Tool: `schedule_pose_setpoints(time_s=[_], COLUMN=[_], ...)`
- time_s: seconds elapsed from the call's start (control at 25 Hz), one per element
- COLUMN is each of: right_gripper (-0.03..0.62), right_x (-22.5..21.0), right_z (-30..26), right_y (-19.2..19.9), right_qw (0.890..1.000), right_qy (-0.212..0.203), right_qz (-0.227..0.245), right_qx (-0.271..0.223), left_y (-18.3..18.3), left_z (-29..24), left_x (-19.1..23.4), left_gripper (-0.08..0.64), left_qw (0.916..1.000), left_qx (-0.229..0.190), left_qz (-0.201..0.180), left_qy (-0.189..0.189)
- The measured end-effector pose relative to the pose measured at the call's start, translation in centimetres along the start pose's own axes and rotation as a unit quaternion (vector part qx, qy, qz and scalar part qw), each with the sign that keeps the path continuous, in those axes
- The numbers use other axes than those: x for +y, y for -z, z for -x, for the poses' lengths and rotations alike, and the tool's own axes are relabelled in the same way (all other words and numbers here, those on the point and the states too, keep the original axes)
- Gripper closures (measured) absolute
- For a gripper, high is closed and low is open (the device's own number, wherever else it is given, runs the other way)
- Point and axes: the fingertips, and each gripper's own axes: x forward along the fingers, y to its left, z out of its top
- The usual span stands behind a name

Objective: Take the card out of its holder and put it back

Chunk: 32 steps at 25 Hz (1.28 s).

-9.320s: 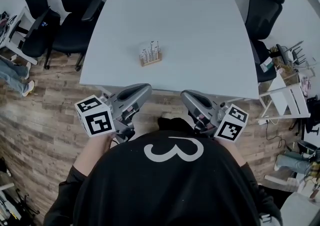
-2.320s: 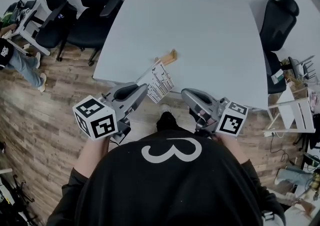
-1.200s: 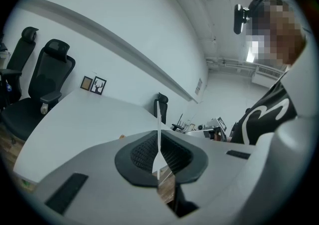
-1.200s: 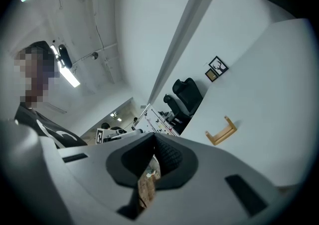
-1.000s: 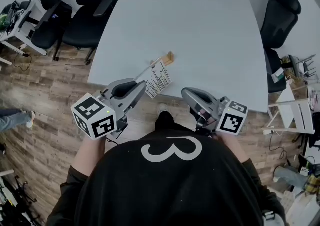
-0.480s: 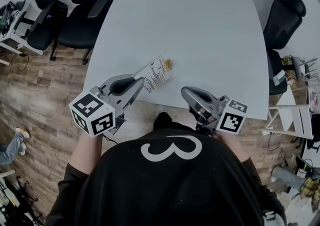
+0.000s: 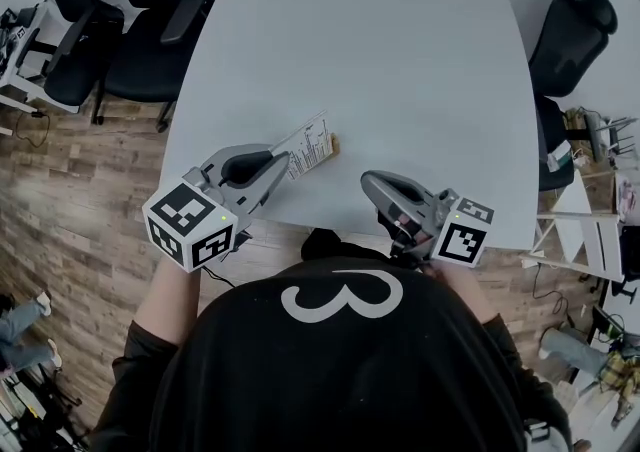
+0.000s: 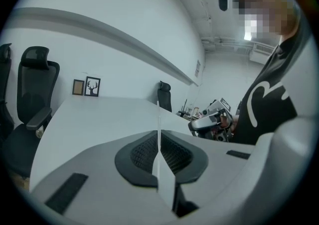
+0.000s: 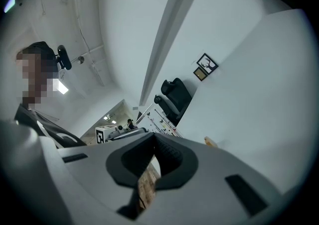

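The left gripper (image 7: pixel 283 162) is clamped on the card (image 7: pixel 308 146). In the left gripper view the card stands edge-on, pinched between the two black ribbed pads, and runs forward past the jaw tips. In the head view its printed face is tilted up and its free end projects ahead of the left gripper, over the near edge of the desk (image 7: pixel 400 60).

The wooden card holder (image 7: pixel 334 146) rests on the desk directly beyond the card's far edge. The head view shows the card end and the holder either touching or just beside each other. No view shows whether the card edge sits in the holder slot.

The right gripper (image 7: pixel 370 180) is pressed together with nothing between its jaws. The right gripper view shows the pads meeting at the tips, with only wooden floor visible through the gap behind them. This gripper hangs at the near edge of the desk, well apart from the card. The card and the left gripper are to its left, and the holder is ahead and to its left.

Each marker cube sits at the rear of its gripper, toward the person.
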Motion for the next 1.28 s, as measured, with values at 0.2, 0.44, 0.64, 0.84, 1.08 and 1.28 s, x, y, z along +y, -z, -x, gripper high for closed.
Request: schedule_pose_setpoints(time_s=[0.2,0.44,0.64,0.84,1.08,1.28], right_gripper=[0.583,0.583,0.583,0.583,0.583,0.583], right_x=[-1.1,-2.0,-2.8,-3.0,-3.2,-3.1], right_z=[-0.6,-0.7,-0.4,-0.6,-0.5,-0.8], right_y=[-0.8,-1.0,-1.2,-1.1,-1.0,-0.8], right_qw=[1.000,1.000,1.000,1.000,1.000,1.000], right_qy=[0.004,0.010,0.015,0.014,0.016,0.019], right_qz=[-0.004,-0.009,-0.013,-0.013,-0.015,-0.016], right_qx=[0.002,0.004,0.006,0.009,0.009,0.011], left_y=[-0.1,0.2,0.6,1.2,1.7,1.9], left_z=[-1.5,-2.3,-3.1,-3.5,-3.4,-3.4], left_x=[0.9,2.1,2.5,2.5,2.5,2.7], left_gripper=[0.535,0.535,0.535,0.535,0.535,0.535], left_qw=[0.9995,0.9995,0.9995,0.9991,0.9989,0.9984], left_qx=[0.015,0.017,0.019,0.020,0.019,0.015], left_qz=[-0.029,-0.027,-0.026,-0.036,-0.036,-0.045], left_qy=[0.004,0.006,0.009,0.015,0.024,0.030])
